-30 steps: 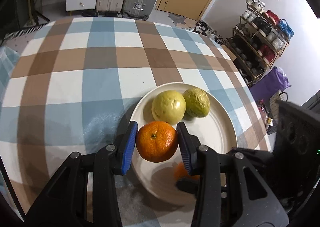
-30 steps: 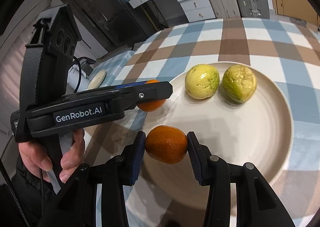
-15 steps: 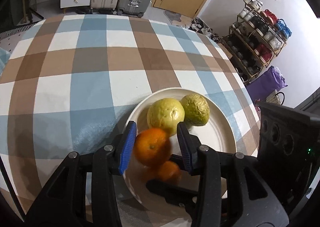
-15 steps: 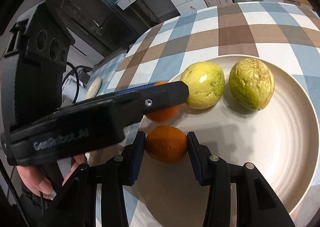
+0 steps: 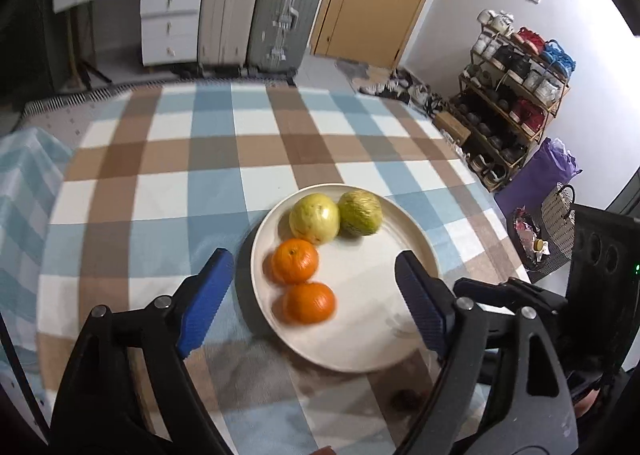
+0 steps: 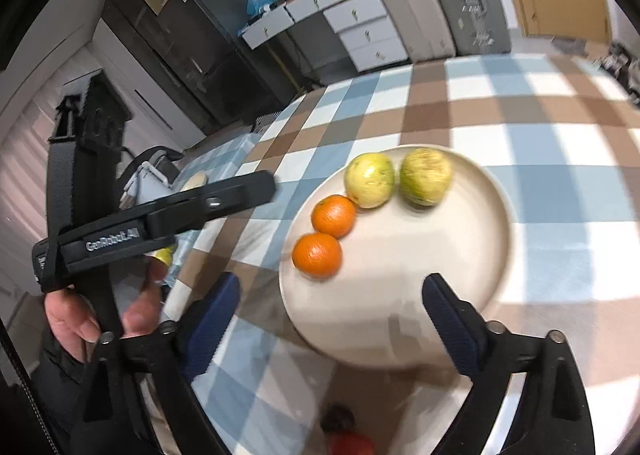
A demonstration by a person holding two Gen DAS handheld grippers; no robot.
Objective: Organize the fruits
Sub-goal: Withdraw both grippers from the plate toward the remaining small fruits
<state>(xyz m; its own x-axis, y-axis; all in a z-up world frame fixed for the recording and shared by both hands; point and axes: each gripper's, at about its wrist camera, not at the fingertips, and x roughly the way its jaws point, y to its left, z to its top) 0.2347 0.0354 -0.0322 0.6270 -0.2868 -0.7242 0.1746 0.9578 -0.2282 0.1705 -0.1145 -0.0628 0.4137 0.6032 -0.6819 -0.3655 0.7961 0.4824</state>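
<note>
A cream plate (image 5: 372,339) (image 6: 448,255) on the checked tablecloth holds two oranges (image 5: 295,259) (image 5: 309,303) and two yellow-green fruits (image 5: 314,218) (image 5: 359,212). In the right wrist view the oranges (image 6: 334,215) (image 6: 317,254) lie at the plate's left, the yellow-green fruits (image 6: 370,179) (image 6: 425,175) at its far side. My left gripper (image 5: 316,295) is open and empty, raised above the plate's near edge. My right gripper (image 6: 332,311) is open and empty, also pulled back above the plate. The left gripper's body (image 6: 160,215) shows at the left of the right wrist view.
The tablecloth (image 5: 200,159) covers a round table. A small dark thing (image 5: 404,399) lies on the cloth near the plate's front edge. Drawers and suitcases (image 5: 264,15) stand behind the table, a shoe rack (image 5: 516,83) to the right.
Both grippers let go of their oranges, which now rest on the plate. Both opened wide and drew back and up from the plate.
</note>
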